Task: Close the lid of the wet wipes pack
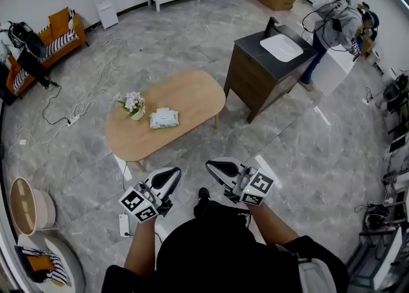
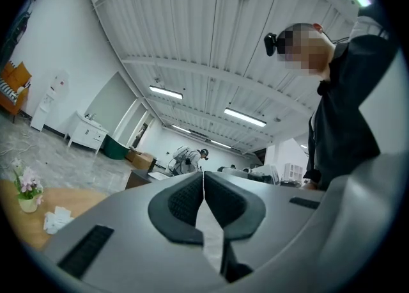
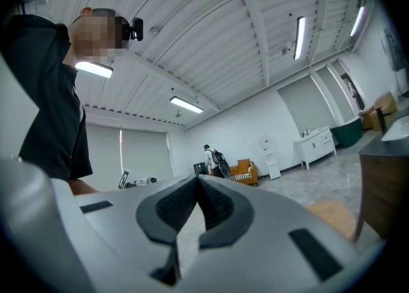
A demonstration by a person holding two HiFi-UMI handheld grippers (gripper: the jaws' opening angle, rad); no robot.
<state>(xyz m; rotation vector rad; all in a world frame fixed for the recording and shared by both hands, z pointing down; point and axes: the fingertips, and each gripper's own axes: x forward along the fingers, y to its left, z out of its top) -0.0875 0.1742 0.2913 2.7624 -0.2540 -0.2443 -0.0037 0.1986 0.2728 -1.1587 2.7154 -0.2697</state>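
The wet wipes pack (image 1: 164, 118) lies on the oval wooden table (image 1: 192, 96), pale green and white, to the right of a small flower pot (image 1: 133, 105). In the left gripper view the pack (image 2: 56, 219) shows as a white lump at the far left. Whether its lid is up I cannot tell at this distance. My left gripper (image 1: 171, 174) and right gripper (image 1: 213, 167) are held close to my body, well short of the table, tilted upward. Both are shut with nothing between the jaws. The left gripper (image 2: 203, 176) and right gripper (image 3: 196, 180) point at the ceiling.
A dark wooden cabinet with a white basin (image 1: 273, 61) stands right of the table. Cables (image 1: 77, 109) trail on the grey floor at left, near an orange sofa (image 1: 51, 39). A person (image 1: 339, 26) bends over a white unit at far right. A round basket (image 1: 29, 205) sits at lower left.
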